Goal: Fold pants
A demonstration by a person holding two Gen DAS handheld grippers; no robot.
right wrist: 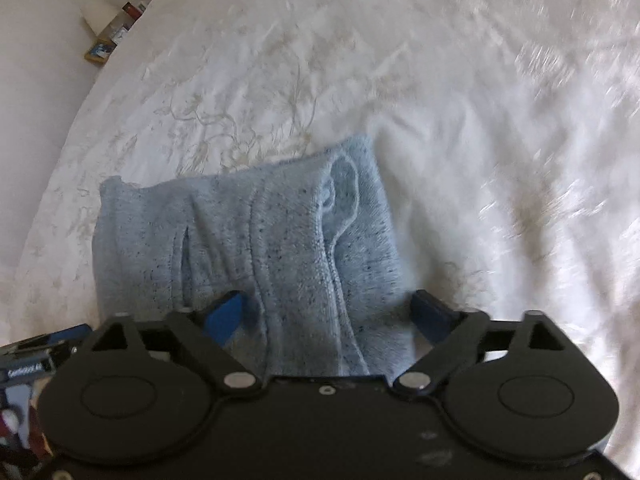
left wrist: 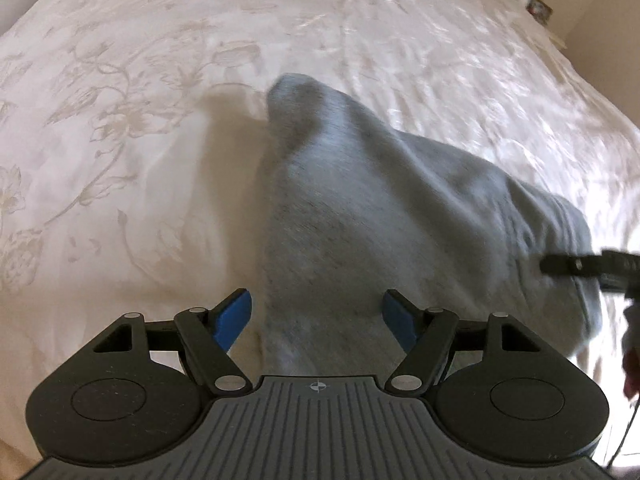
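Light-blue speckled fleece pants (right wrist: 256, 248) lie folded in a soft, thick bundle on a cream floral-embroidered bedspread (left wrist: 120, 120). The left gripper (left wrist: 316, 312) hangs above them, its blue-padded fingers spread wide; the right gripper (right wrist: 328, 312) likewise gapes over the ribbed seams, gripping nothing.

The bed (left wrist: 140, 128) — white floral cover — carries the pants (right wrist: 248, 240), a folded blue-grey bundle.
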